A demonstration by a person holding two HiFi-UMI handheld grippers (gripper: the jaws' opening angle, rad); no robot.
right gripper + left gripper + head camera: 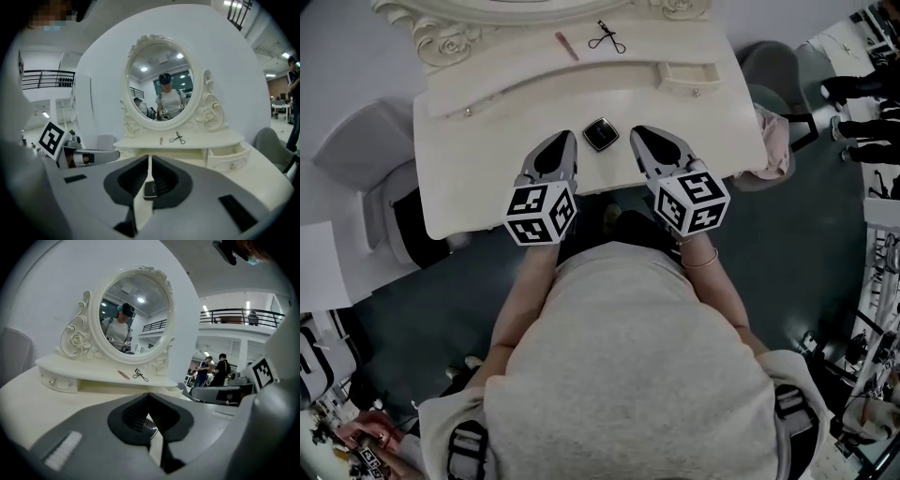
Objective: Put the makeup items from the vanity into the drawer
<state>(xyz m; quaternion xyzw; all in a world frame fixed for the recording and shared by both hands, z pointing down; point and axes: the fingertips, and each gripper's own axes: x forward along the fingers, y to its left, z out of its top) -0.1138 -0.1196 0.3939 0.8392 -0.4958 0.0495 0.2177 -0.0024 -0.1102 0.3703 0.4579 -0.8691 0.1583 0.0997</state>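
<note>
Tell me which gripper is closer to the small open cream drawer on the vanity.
Right. The right gripper is in front of the cream drawer, slightly to its left; the left gripper is farther left, beyond the black square compact.

- Compact (600, 133) on the vanity (487, 150), near its front, between left gripper (566, 141) and right gripper (640, 136).
- Curler (607, 37) just right of stick (567, 46), both on rear shelf (516, 70).
- Drawer (692, 75) under shelf's right end.

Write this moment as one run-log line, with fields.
left gripper: shut, empty | right gripper: shut, empty | compact: on vanity, between grippers | drawer: open | eyelash curler: on shelf
</note>
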